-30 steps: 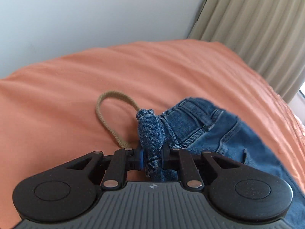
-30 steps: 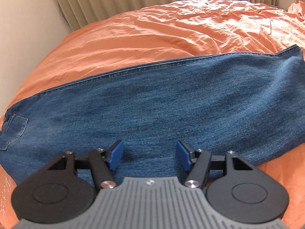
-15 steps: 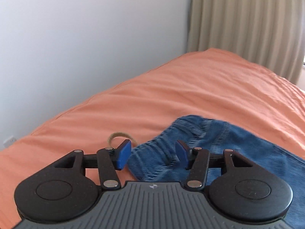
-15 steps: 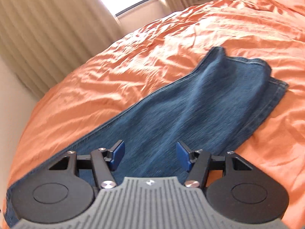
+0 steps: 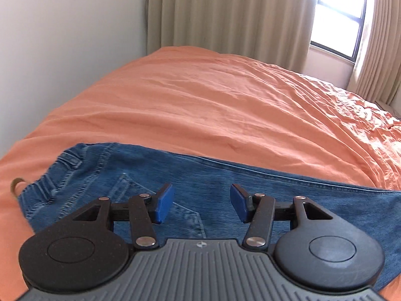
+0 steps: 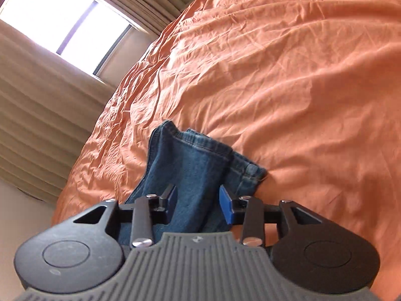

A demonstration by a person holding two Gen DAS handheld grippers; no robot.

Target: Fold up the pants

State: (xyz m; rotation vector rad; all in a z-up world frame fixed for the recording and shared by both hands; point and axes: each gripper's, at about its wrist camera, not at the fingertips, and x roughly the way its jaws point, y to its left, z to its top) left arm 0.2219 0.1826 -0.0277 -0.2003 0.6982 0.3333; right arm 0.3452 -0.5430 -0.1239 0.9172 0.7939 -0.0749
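two grippers work here, and neither of them grasps anything. the left gripper (image 5: 201, 204) hangs spread wide above the waist part of the blue denim pants (image 5: 225, 188), near the back pocket (image 5: 160, 200); its blue pads (image 5: 164, 203) touch no cloth. the pants lie flat and long on the orange wrinkled bed cover (image 5: 225, 105), legs one on the other, so i judge the lengthwise fold is done. the right gripper (image 6: 198, 204) is at the other end, its jaws apart with the leg hems (image 6: 200, 150) between them, probably to pinch this end and carry it toward the waist. a beige rope loop (image 5: 15, 184) lies just beside the waistband and could catch in the fold. beige pleated curtains (image 5: 225, 12) and a bright window (image 5: 335, 12) are behind, well apart from the work.
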